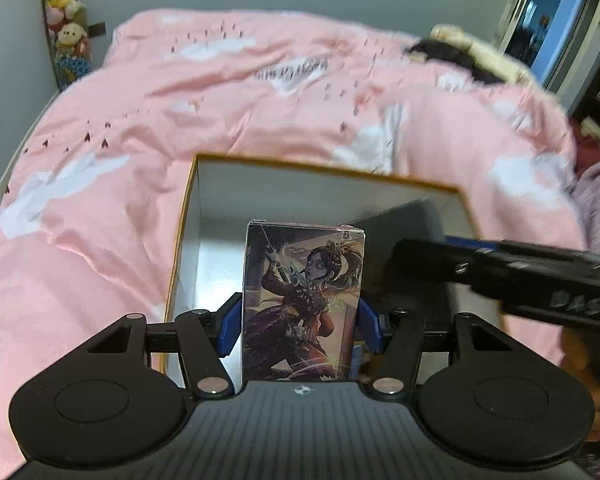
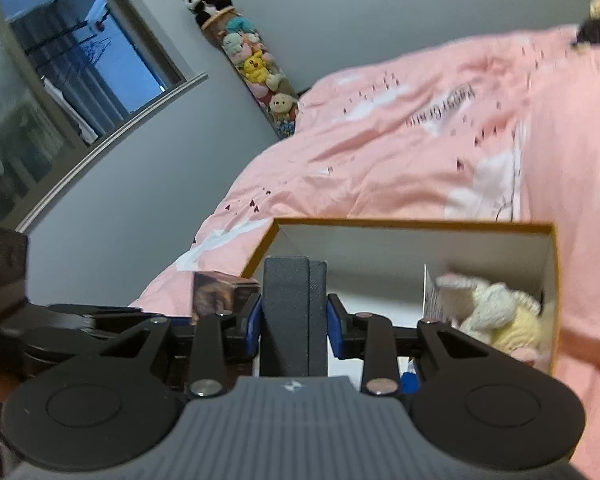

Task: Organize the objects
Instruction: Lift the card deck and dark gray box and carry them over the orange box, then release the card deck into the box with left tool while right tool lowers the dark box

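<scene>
Card box (image 1: pixel 303 304) base hidden; left gripper (image 1: pixel 300 322) clamps.

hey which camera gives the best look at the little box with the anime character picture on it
The left wrist view. There the illustrated card box faces the camera, upright between the left tool's blue pads, artwork fully visible, over the open storage box. The right wrist view shows only its blurred top corner, left of the grey case in the right tool.

Your left gripper (image 1: pixel 302 320) shows blue pads on an illustrated card box (image 1: pixel 303 304); ahead, the white, orange-rimmed box (image 1: pixel 188 216) and pink cloud-print duvet (image 1: pixel 228 92).
</scene>
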A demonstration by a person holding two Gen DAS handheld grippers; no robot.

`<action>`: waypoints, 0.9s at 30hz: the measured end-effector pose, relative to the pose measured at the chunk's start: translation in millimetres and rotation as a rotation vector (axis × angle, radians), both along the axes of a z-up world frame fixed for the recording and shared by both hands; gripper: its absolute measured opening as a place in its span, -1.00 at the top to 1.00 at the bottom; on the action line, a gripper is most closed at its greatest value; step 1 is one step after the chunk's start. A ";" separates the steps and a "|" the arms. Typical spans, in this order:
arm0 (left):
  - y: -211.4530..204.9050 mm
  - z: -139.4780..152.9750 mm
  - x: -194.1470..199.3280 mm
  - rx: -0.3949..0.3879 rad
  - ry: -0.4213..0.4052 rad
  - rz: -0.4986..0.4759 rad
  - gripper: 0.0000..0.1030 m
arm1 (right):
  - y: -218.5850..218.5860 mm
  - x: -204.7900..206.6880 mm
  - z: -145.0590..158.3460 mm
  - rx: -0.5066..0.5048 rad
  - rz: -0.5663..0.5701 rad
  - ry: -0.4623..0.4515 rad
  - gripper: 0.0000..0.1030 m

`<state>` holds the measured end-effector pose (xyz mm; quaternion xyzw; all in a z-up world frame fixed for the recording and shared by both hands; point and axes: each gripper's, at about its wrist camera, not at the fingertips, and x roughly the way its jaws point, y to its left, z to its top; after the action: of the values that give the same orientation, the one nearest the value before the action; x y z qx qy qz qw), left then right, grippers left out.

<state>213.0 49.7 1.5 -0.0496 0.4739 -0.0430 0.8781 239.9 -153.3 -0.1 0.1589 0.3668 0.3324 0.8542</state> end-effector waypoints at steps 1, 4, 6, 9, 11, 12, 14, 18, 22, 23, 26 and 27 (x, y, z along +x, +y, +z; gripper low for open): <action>0.1 -7.0 5.3 0.006 0.028 -0.003 -0.32 | 0.2 3.6 -4.0 -0.002 0.001 0.012 0.32; -3.2 -28.5 15.2 0.056 0.099 -0.003 -0.32 | 0.4 12.5 -18.7 -0.008 0.001 0.053 0.32; -9.8 -38.3 16.8 0.115 0.115 -0.021 -0.32 | -0.3 15.9 -27.7 -0.004 0.002 0.078 0.32; -20.0 -51.7 18.9 0.200 0.145 -0.051 -0.32 | 0.9 22.3 -39.8 -0.009 -0.004 0.107 0.32; -24.4 -59.9 21.1 0.245 0.170 -0.064 -0.32 | 3.2 24.8 -46.8 -0.020 -0.005 0.115 0.32; -26.0 -65.1 22.2 0.268 0.191 -0.063 -0.32 | 4.6 25.3 -49.6 -0.022 -0.003 0.121 0.32; -26.5 -73.5 24.7 0.296 0.222 -0.056 -0.32 | 7.5 25.2 -55.1 -0.022 0.006 0.137 0.32; -32.2 -82.0 24.5 0.387 0.225 -0.071 -0.33 | 16.0 27.0 -64.2 -0.049 0.014 0.175 0.32; -33.6 -86.3 25.3 0.432 0.239 -0.083 -0.33 | 27.3 27.7 -70.8 -0.083 0.017 0.193 0.32; -33.4 -86.3 24.4 0.437 0.235 -0.091 -0.34 | 30.2 27.5 -71.4 -0.095 0.019 0.190 0.32; -31.3 -85.0 21.2 0.441 0.212 -0.124 -0.34 | 36.3 25.8 -73.5 -0.114 0.028 0.194 0.32; -29.0 -83.6 20.2 0.434 0.206 -0.126 -0.34 | 37.4 25.9 -74.6 -0.119 0.030 0.198 0.32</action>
<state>233.3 20.7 -82.1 0.1655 0.5614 0.0106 0.8108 265.8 -115.9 -74.8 0.1346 0.4707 0.3054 0.8167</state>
